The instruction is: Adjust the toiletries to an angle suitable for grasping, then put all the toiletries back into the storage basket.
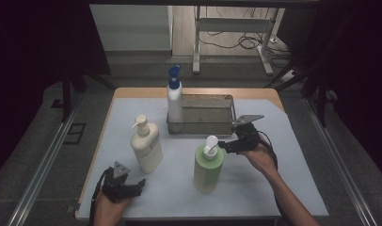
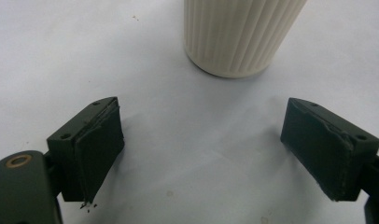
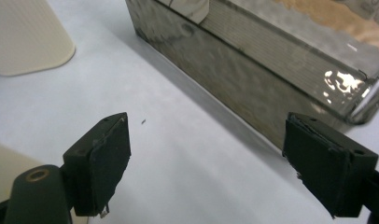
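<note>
High view: our right gripper (image 1: 225, 146) sits just beside the pump head of the pale green pump bottle (image 1: 209, 165), jaws released and empty.

We note the green bottle upright near the middle of the white table cover (image 1: 283, 188), in front of the rectangular steel tray (image 1: 203, 126). Inside the tray's left end stands a white bottle with a blue pump (image 1: 174, 99). Left of the green bottle stands a cream ribbed pump bottle (image 1: 147, 145). Our left gripper (image 1: 132, 188) rests near the front edge, jaws spread, nothing between them.
</note>
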